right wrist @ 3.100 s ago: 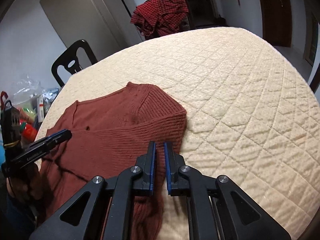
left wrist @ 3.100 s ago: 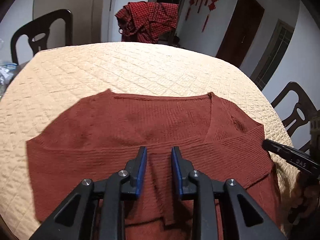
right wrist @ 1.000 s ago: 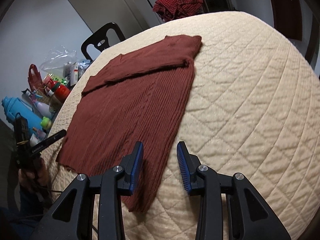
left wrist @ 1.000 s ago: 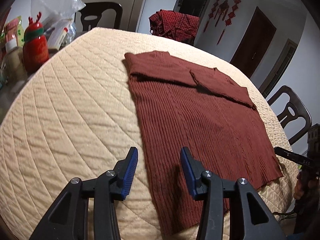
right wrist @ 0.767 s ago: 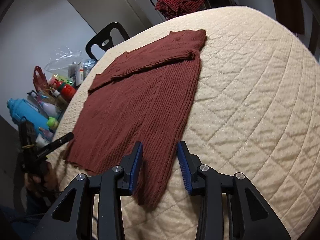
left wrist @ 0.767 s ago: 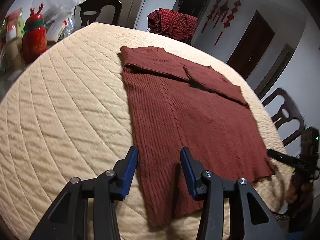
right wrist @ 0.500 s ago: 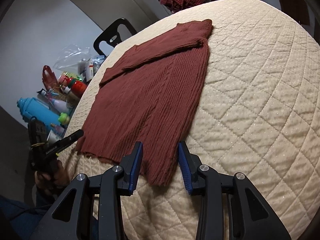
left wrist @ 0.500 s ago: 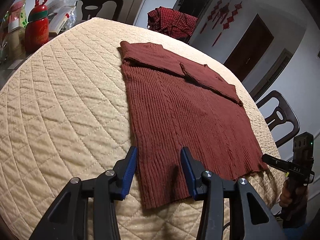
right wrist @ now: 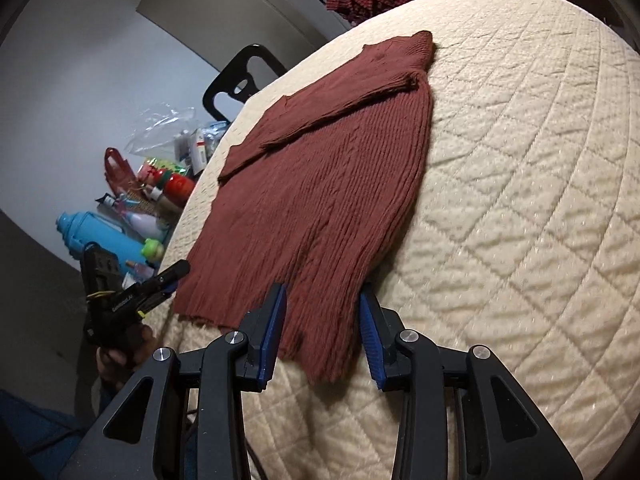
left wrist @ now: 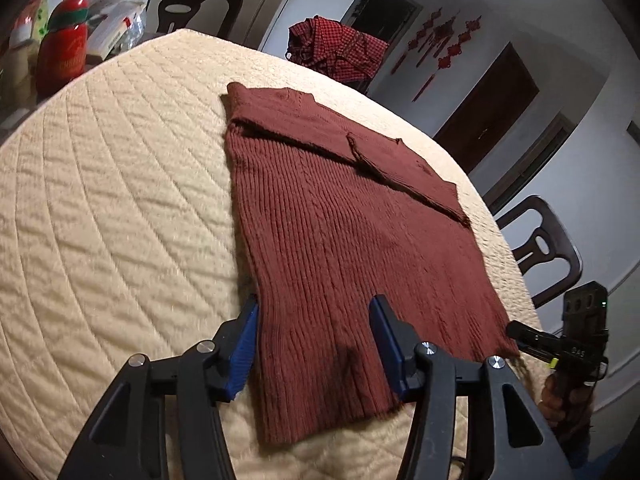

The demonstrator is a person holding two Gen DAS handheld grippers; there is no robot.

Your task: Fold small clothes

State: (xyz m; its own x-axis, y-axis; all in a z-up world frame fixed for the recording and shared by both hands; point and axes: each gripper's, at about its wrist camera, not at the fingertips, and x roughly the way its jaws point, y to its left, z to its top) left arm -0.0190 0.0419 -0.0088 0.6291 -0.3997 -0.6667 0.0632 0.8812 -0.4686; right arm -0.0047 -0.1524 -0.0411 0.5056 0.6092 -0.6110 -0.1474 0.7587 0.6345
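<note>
Quilted cream table cover (left wrist: 120,208), ribbed rust-brown sweater (left wrist: 340,240)

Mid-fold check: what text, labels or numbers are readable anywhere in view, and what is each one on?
"DAS": white letters on the right gripper's side, only roughly legible.
White label on the left gripper, whose jaws are opening with the sweater hem between them: blurred.
Gold print on the red bottle: blurred.
Print on the boxes and bottles at the side: too small.
</note>
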